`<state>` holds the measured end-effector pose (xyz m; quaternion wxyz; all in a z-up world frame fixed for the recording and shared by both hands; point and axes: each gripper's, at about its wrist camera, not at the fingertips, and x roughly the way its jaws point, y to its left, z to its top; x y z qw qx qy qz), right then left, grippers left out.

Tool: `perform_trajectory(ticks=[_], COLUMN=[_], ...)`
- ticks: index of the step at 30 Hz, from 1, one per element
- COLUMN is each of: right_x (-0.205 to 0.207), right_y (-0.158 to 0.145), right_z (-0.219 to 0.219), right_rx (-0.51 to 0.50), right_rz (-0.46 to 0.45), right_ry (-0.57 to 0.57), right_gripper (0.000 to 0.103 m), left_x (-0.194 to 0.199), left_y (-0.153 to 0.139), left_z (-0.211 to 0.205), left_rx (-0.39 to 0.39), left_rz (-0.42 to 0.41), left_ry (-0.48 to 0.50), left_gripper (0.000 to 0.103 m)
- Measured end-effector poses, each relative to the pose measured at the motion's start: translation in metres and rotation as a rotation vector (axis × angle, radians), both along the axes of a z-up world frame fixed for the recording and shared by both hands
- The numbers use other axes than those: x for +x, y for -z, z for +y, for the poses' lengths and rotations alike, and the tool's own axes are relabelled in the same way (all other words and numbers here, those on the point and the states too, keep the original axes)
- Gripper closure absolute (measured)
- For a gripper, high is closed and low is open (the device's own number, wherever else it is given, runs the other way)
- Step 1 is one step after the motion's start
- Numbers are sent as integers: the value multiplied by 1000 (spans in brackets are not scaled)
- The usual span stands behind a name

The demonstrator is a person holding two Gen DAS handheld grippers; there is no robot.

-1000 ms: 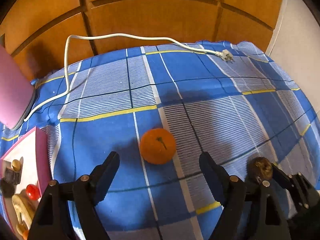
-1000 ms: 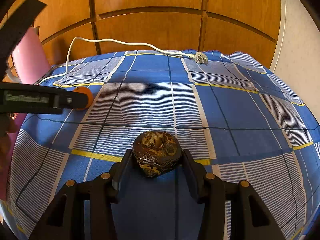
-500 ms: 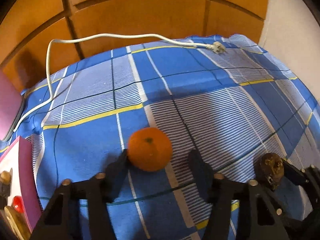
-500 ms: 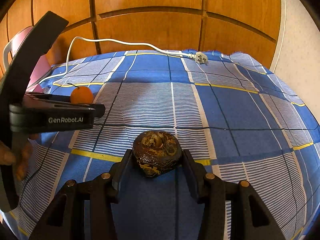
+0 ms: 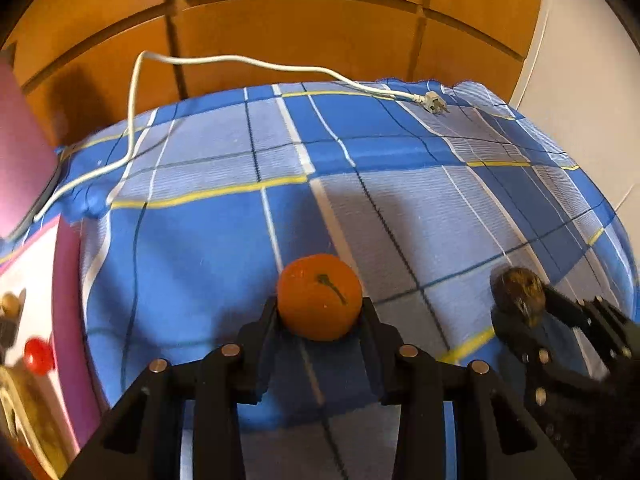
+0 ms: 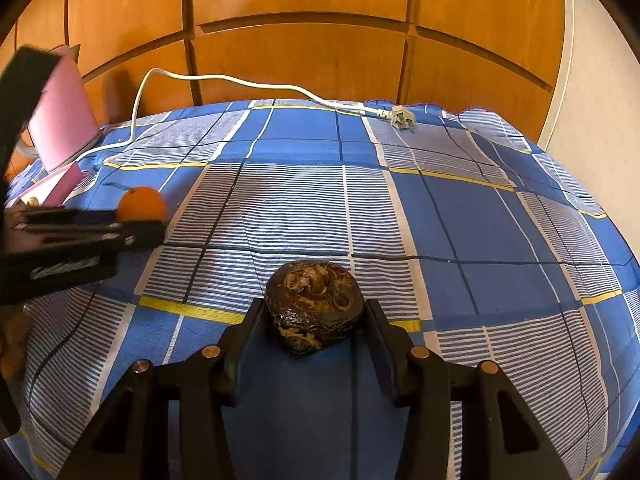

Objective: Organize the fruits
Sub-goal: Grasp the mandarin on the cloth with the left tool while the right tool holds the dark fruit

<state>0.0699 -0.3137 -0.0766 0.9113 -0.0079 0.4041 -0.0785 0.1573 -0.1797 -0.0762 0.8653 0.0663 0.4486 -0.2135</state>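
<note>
Both tongs are closed on fruit above the blue checked cloth [image 6: 460,216]. On the left tongs [image 5: 320,320], the two black fingers press against either side of an orange [image 5: 319,296], whose dark stem faces up and slightly right; the orange sits right at the fingertips. On the right tongs [image 6: 314,314], the fingers clamp a dark, wrinkled brown fruit [image 6: 314,308] from both sides, again at the tips. From the left camera, the right tongs [image 5: 520,304] show just to the right of the left ones, with the brown fruit [image 5: 518,294] at their tip. From the right camera, the left tongs [image 6: 140,220] reach in from the left edge, level with the cloth, and the orange [image 6: 143,203] peeks over them. Ahead of both tongs, a white cord [image 5: 240,60] runs from the far left across the far edge of the cloth and ends in a plug [image 5: 434,102] lying on the fabric. Left of the left tongs stands a purple-sided box [image 5: 68,300] holding small items, including something round and red [image 5: 38,356]; they are too blurred to name. A pink panel [image 6: 64,116] leans at the far left, and wooden doors [image 6: 300,40] rise behind the cloth.
</note>
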Motion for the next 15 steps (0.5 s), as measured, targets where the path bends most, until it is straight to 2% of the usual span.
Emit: perform_trajectory(ticks=[7,9,10,15], right_x=[0,0,-1,-1], right_y=[1,0,0,1], right_z=[0,0,0,-2], right_rx=[-1,2,3,15], right_rz=[-2,-3,-3,-8], right_ry=[1,1,1,0], right_gripper=[54,54,54,53], left_x=[-6,-7,-8,-6], left_y=[-1,-2,-3,-8], left_z=[14,15,15,20], left_rx=[-54,-63,-74,-78], left_rz=[29,42,49,53], left_ry=[-22,-20,-24,-62], left_gripper=[61,43,40,37])
